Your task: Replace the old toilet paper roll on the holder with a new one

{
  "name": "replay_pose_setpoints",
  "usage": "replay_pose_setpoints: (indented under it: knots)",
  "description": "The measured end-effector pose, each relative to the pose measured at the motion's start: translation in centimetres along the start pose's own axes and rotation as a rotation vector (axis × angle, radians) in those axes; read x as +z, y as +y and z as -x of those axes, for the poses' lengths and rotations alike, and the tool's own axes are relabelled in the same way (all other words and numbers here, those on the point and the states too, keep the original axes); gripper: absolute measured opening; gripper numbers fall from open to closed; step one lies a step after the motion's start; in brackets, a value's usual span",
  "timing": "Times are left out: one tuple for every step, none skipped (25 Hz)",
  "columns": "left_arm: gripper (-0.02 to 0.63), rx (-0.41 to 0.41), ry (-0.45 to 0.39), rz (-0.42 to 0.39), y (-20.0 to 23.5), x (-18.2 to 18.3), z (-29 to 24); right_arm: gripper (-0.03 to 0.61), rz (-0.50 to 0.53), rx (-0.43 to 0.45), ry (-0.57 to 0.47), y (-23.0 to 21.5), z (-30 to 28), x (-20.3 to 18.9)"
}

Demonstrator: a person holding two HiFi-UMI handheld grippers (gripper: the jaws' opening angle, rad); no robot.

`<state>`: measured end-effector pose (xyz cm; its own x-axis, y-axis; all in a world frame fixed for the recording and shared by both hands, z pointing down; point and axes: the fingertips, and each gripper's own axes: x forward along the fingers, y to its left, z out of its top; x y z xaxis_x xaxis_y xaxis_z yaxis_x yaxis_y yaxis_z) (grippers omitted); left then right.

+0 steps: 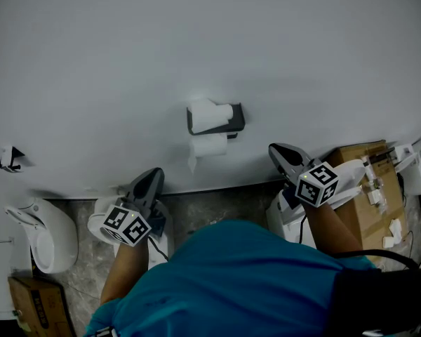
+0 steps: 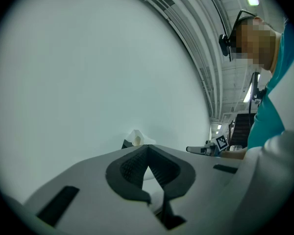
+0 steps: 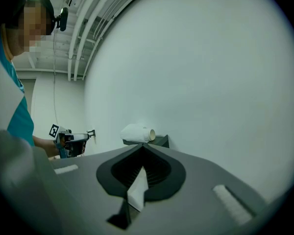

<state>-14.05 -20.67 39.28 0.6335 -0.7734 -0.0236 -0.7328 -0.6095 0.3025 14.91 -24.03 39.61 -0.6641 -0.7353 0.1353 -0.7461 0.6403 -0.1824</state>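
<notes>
Left side: a white floor fixture [image 1: 42,234] stands against the wall, well left of my work.

Left tongs [image 1: 154,175]: jaws together, nothing between them. They point level at the wall and are low and left of the holder. In the left gripper view the closed tips [image 2: 147,147] line up just under the roll.

Centre, far: the dark holder [image 1: 236,122] is fixed on the white wall [image 1: 126,62]. One toilet paper roll [image 1: 210,116] lies on top of it with its cardboard core end showing [image 3: 152,134]. A second white roll [image 1: 210,146] hangs just beneath, with a loose tail trailing down at its left. I cannot tell which is the old one.

Right tongs [image 1: 275,149]: jaws together and empty, low and right of the holder, apart from it.

Right side: a cardboard box [image 1: 365,161] stands on the floor.

Handling, my estimate: a roll is light and soft, it crushes under a hard pinch, and the sheet tears. The tail may unwind if it is dragged. Best hold is across the roll's body near mid-length with light pressure, or with one jaw in the core. The jaws must open first.
</notes>
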Motion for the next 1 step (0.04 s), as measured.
replay_pose_setpoints:
  knots:
    - [0.006, -0.001, 0.003, 0.002, -0.04, -0.05, -0.03, 0.0, -0.001, 0.0, 0.0, 0.0, -0.02, -0.02]
